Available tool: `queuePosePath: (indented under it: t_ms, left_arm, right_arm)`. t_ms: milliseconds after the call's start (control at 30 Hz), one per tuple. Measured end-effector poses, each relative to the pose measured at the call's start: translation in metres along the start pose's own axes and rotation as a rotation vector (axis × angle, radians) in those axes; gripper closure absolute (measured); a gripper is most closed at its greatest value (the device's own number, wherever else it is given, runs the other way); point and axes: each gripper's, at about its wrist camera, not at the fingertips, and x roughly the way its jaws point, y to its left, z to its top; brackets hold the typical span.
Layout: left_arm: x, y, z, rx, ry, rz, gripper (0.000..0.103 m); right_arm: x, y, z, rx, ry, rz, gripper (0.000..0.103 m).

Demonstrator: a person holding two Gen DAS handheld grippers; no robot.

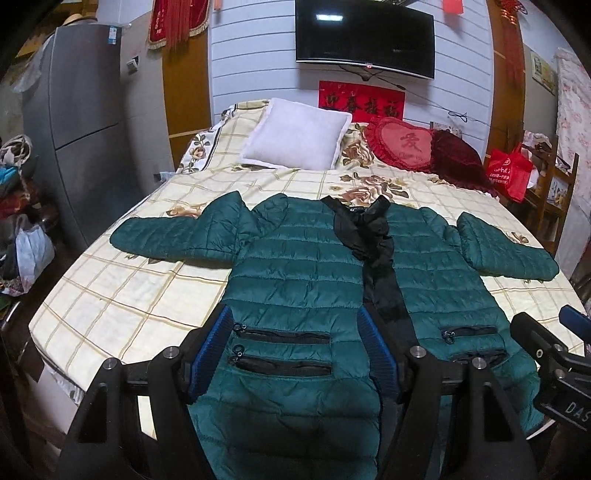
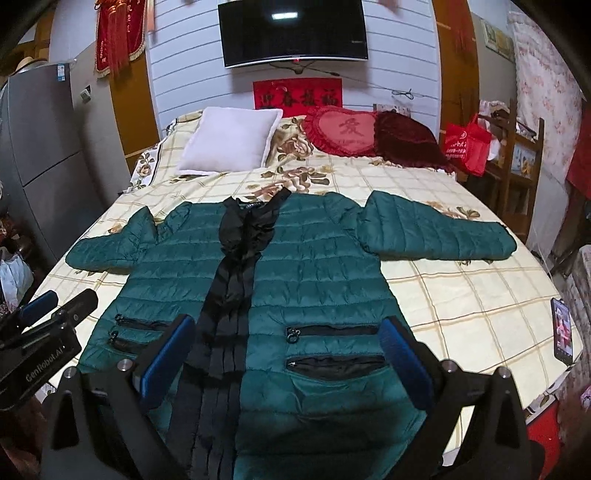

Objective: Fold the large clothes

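Bare checked bed sheet (image 1: 122, 291) lies open to my left of the green puffer jacket (image 1: 295, 266), and more to my right, where only a phone (image 2: 562, 330) sits near the edge. At the far end a white pillow (image 1: 295, 134) and red heart cushion (image 1: 404, 146) block the way.

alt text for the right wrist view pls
A green puffer jacket lies spread flat on a bed, sleeves out, black lining showing down the open front. The right hand-held gripper is open above the hem. Pillows sit at the far end under a wall TV.
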Motion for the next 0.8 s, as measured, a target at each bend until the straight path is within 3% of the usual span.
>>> queuePosePath:
  t_ms: [800]
  left_arm:
    - [-0.01,0.011,0.003,-0.022,0.003,-0.012,0.037]
  right_arm:
    - [-0.002,0.012,-0.004,-0.042,-0.009,-0.007,0.002]
